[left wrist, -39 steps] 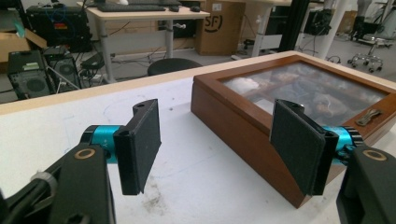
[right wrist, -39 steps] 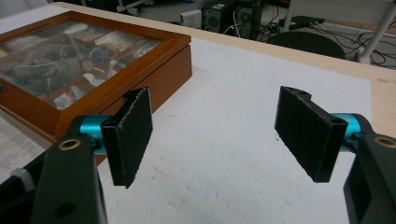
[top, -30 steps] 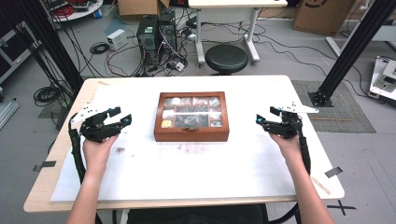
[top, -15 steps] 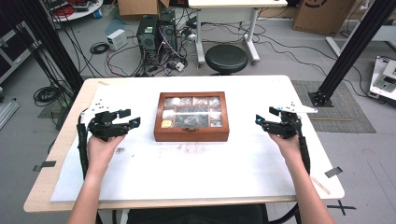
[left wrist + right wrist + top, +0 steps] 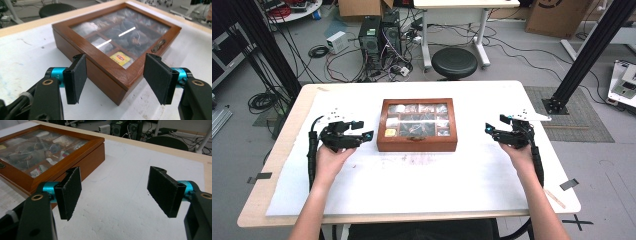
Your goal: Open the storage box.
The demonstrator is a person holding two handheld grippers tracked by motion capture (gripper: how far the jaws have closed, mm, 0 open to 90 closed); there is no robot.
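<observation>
I am working from the near edge outward: my left gripper (image 5: 362, 129) is sitting with its jaws spread wide and nothing between them, and compared with a second ago it has been sliding across the white mat (image 5: 422, 185) toward the wooden tea box (image 5: 417, 124), so its tips are now just beside the box's near left corner. In the left gripper view that corner (image 5: 120, 88) is lying framed between the two black pads (image 5: 78, 75), close but not yet touched, as far as I can judge from this angle. My right gripper (image 5: 494, 125) is also holding its jaws open and empty, and it is keeping the same place on the right, near the box's other end but still apart from it. The box itself is resting shut in the middle of the table (image 5: 512, 90), glass lid down, its small brass latch (image 5: 160, 45) on the front rail facing me. I am reading this as the approach to the box, with the left side leading and the right waiting.
</observation>
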